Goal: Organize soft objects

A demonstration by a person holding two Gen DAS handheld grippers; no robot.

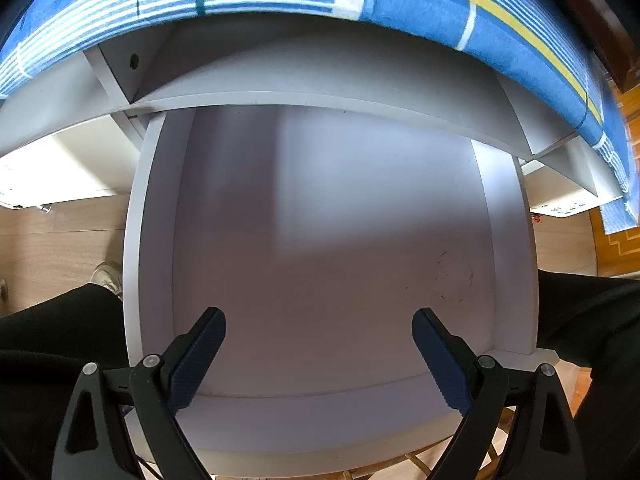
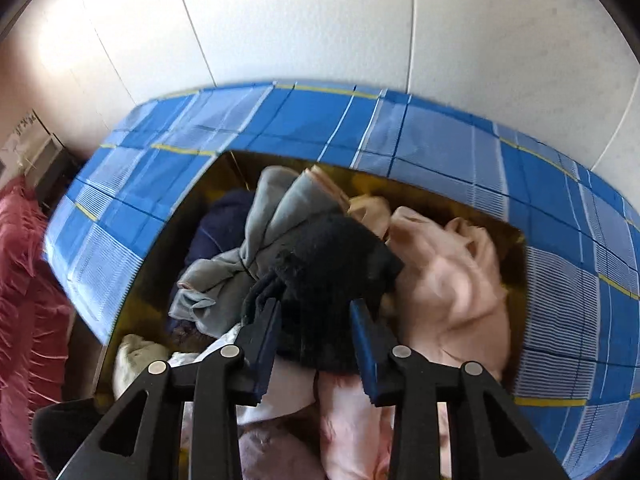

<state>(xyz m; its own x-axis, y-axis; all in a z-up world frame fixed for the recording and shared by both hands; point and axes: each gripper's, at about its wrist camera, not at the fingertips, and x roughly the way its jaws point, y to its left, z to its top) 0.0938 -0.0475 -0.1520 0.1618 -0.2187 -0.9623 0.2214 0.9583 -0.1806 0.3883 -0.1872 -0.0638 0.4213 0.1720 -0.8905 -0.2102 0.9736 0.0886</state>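
Left wrist view. Wood-look floor (image 1: 52, 236) at far left, a pale shoe (image 1: 107, 274) on it, dark trouser leg (image 1: 60, 320) just beside the drawer's left wall. White pulled-out drawer (image 1: 134, 240) fills the middle: bare bottom, faint ring scuff toward its right side, side walls and front lip all in view, open room across the whole interior. Left gripper (image 1: 319, 322) hangs over the drawer's near end, jaws spread wide, nothing between the blue pads. Above the drawer, the white frame and a blue checked sheet (image 1: 420, 4) with white stripes and a yellow line, overhanging the frame edge. At right, the other dark leg against the drawer's right wall; orange patterned floor beyond.

Right wrist view (somewhat blurred). Pink ruffled fabric (image 2: 28, 280) at far left, white panelled wall (image 2: 320, 20) across the top. Same blue checked sheet surrounds a brown open box (image 2: 240, 162) sunk in its middle. Box is crammed: cream piece at lower left, dark navy item, grey garment (image 2: 248, 248), black fuzzy garment (image 2: 332, 256) on top at centre, pale pink clothing (image 2: 452, 276) to the right, reaching the box's right wall. Right gripper (image 2: 316, 308) is nearly closed, pads pressing the black fuzzy garment from both sides (the grip sits at its near, lower part).
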